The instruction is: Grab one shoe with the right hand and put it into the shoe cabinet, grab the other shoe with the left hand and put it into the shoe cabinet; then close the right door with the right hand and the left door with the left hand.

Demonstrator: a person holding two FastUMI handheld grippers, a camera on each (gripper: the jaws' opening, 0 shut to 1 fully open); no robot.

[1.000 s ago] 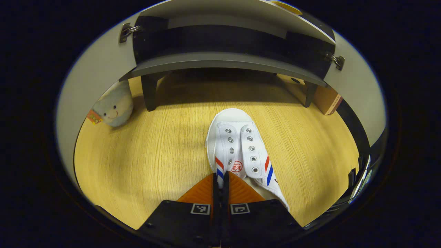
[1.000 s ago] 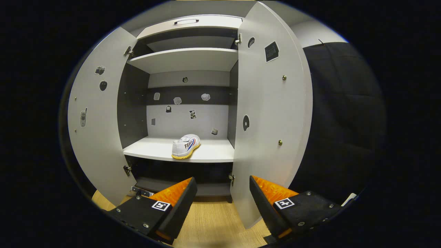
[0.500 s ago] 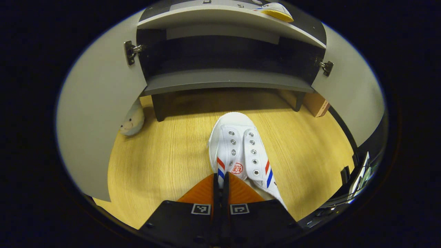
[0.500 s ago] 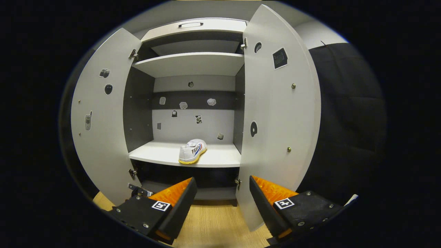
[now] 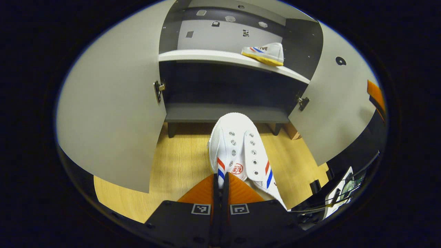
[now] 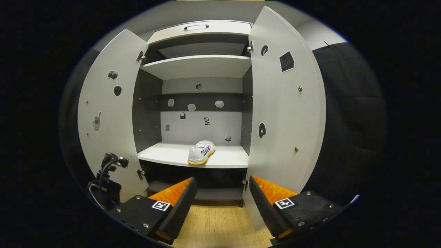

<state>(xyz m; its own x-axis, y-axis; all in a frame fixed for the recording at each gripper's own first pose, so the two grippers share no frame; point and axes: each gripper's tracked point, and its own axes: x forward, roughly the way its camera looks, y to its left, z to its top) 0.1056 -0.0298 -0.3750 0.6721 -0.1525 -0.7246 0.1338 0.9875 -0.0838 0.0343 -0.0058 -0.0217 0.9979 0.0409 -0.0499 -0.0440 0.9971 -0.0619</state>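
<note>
Left door [image 5: 113, 113] hangs open, edge close to the carry path; the shoe could clip it. Left gripper [image 5: 220, 184] is clamped on the collar of the second shoe [image 5: 237, 151], held above the floor [image 5: 179, 162], toe toward the cabinet [image 5: 224, 112]. The grip is thin, on soft fabric, so the shoe may sag or slip. First shoe [image 6: 201, 152] already sits on the middle shelf [image 6: 165, 156], right of centre; set down left of it. Right gripper [image 6: 220, 194] is spread, empty, near the right door [image 6: 286, 113].
</note>
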